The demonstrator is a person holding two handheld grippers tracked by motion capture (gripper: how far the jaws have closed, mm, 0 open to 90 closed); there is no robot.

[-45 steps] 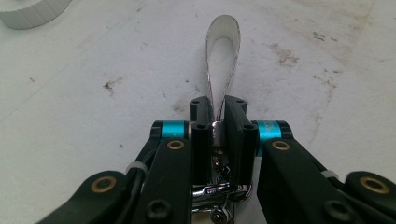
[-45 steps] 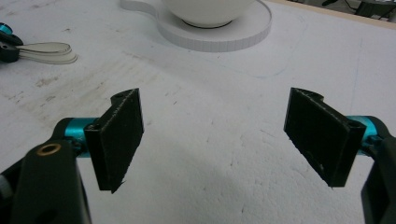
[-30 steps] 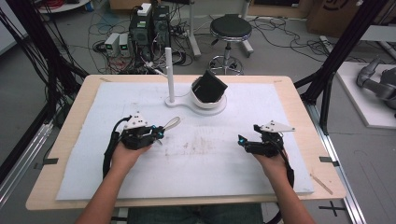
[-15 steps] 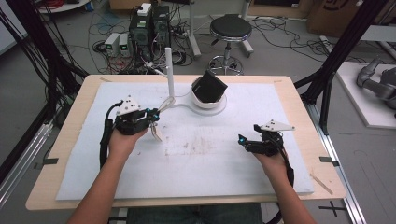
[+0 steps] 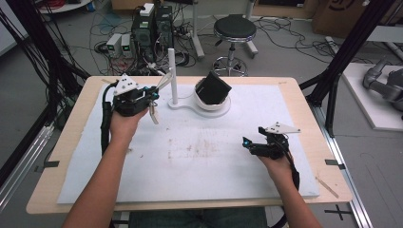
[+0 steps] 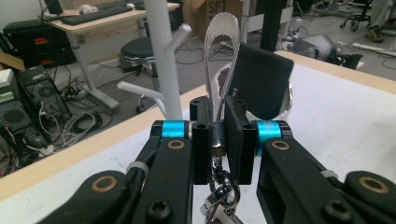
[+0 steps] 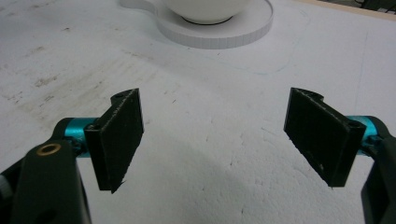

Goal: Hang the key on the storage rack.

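The wooden desk (image 5: 304, 102) carries a white mat (image 5: 204, 161) that covers most of its top, stained brownish near the middle. On the floor beyond the desk, at about 12 o'clock, stands a round black stool (image 5: 234, 28), and at 11 o'clock sit computer towers (image 5: 153, 28) amid tangled cables.

On the mat toward 12 o'clock rests a white stand (image 5: 199, 105) with a round base, holding a white bowl-shaped cup that cradles a tilted black block (image 5: 214, 89). From the same base, just to the left, rises a thin white post (image 5: 172, 76) with short pegs branching off; in the left gripper view the post (image 6: 163, 56) stands close ahead, its pegs angled up and out.

The left claw (image 5: 151, 97) hovers at about 10 o'clock on the mat, just beside the post, held in the person's left hand (image 5: 124, 121). Its jaws are closed on a pale strap loop (image 6: 223, 56) that arches upward between them in the left gripper view, with a metal keyring (image 6: 219, 191) and small metal pieces hanging beneath the jaws. In the high view a pale piece dangles below this claw, above the mat.

The right claw (image 5: 247, 143) sits low at about 4 o'clock on the mat, well apart from the stand, in the person's right hand (image 5: 278, 164). In the right gripper view its jaws stand wide apart with nothing between them, bare mat (image 7: 210, 140) beneath and the stand's round base (image 7: 219, 28) farther ahead.
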